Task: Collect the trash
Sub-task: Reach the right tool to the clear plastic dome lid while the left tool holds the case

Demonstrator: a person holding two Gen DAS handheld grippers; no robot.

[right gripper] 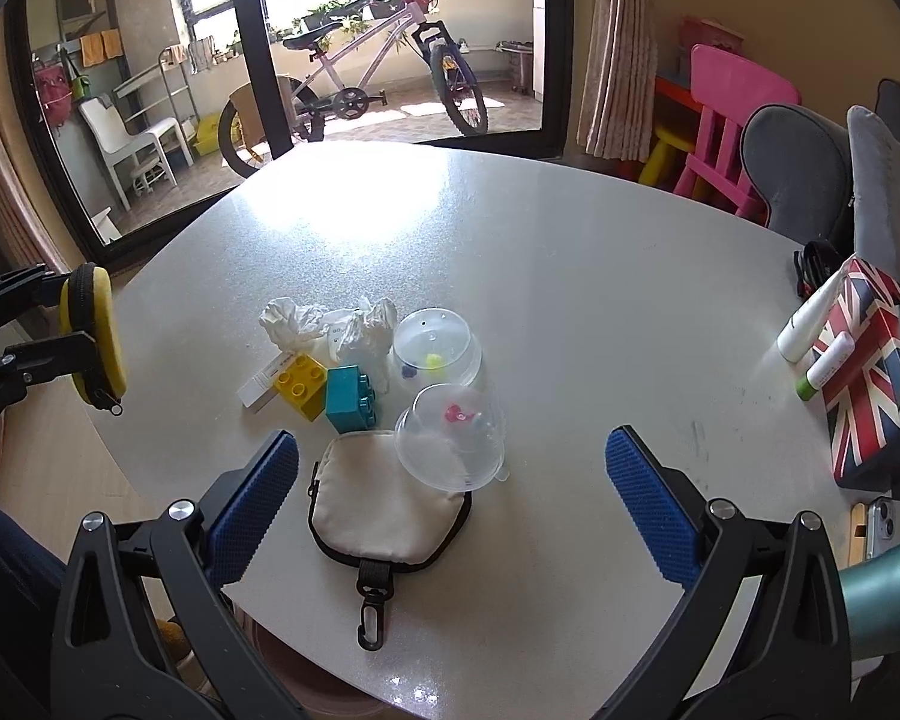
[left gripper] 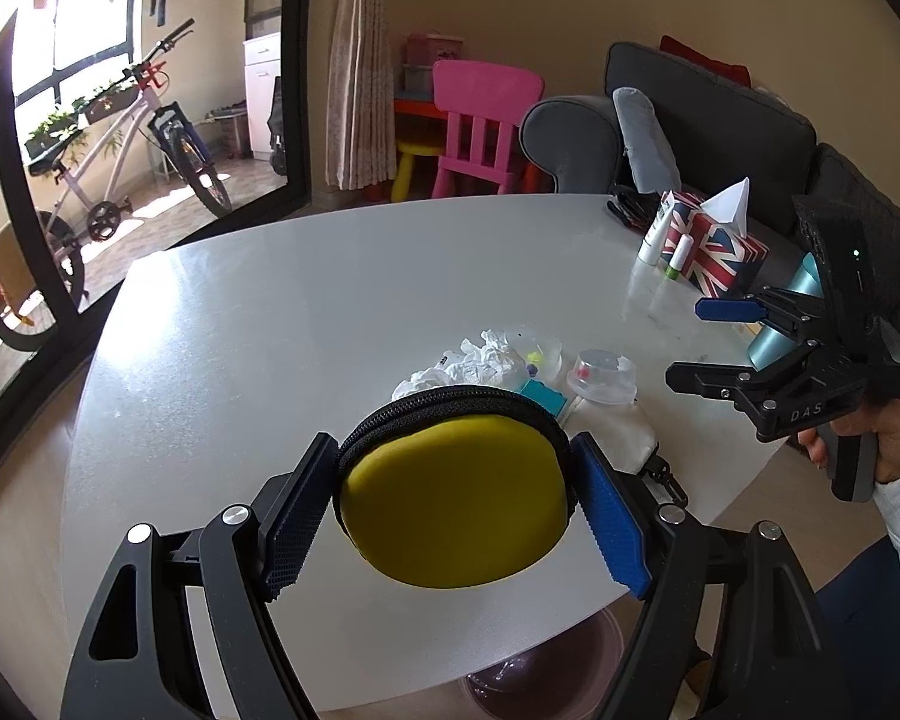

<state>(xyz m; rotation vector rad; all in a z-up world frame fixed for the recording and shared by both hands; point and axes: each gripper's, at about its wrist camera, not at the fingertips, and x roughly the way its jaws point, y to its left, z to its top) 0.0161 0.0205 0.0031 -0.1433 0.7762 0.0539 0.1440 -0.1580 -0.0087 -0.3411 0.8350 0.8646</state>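
Yellow and soft, the round zip pouch with the black zipper edge (left gripper: 453, 501) sits squeezed between the two blue pads of the left gripper (left gripper: 456, 516), which is closed tight on its sides. It hangs in the air over the near edge of the white round table (left gripper: 330, 300). The pouch looks light and squishy, so a gentle squeeze should be enough. Just behind the pouch on the table lies the trash: crumpled white tissue paper (left gripper: 474, 360). Off to the right of the pouch, the right gripper (left gripper: 705, 342) floats with its fingers wide apart and nothing in it. From the right wrist view, the right gripper (right gripper: 453, 492) is spread open above a flat cream cloth pouch with a black clip (right gripper: 384, 504). Behind the cream pouch sit a yellow toy brick (right gripper: 300, 384), a teal toy brick (right gripper: 351, 399) and two clear plastic dome cups (right gripper: 444, 396). The crumpled tissue (right gripper: 330, 324) lies just behind the bricks, touching them. It looks very light, soft and easy to squash, and it will not break. I think pinching it on top of a puffy lump would work best. The left gripper (right gripper: 48, 324) with the yellow pouch (right gripper: 93, 336) is far left of the cream pouch.
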